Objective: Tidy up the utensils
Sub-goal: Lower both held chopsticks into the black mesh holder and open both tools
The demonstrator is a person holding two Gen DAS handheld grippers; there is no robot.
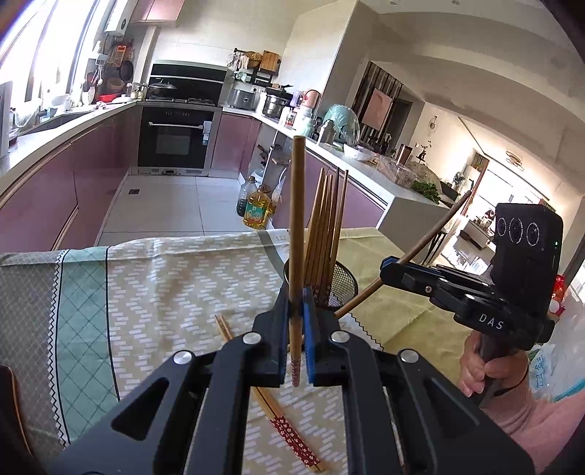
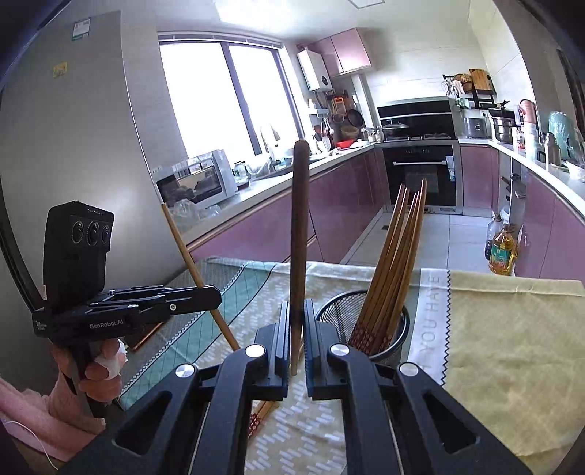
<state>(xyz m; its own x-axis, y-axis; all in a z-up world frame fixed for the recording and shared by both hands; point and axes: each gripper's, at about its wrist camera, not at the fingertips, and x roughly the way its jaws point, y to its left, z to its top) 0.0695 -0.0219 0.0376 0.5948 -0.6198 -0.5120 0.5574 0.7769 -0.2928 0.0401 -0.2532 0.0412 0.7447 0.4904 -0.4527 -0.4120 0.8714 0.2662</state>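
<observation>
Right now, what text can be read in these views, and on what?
"DAS": body of the right hand-held gripper.
"GenRobot.AI": body of the left hand-held gripper.
"YOU HAVE": white strip of the tablecloth.
Fridge stickers, oil bottle label, oven label: too small to read.

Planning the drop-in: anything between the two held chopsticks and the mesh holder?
Nothing visible blocks the way. Left gripper and right gripper each clamp one chopstick upright, near the mesh holder. Its mouth is partly filled by standing chopsticks, with open room beside them.
</observation>
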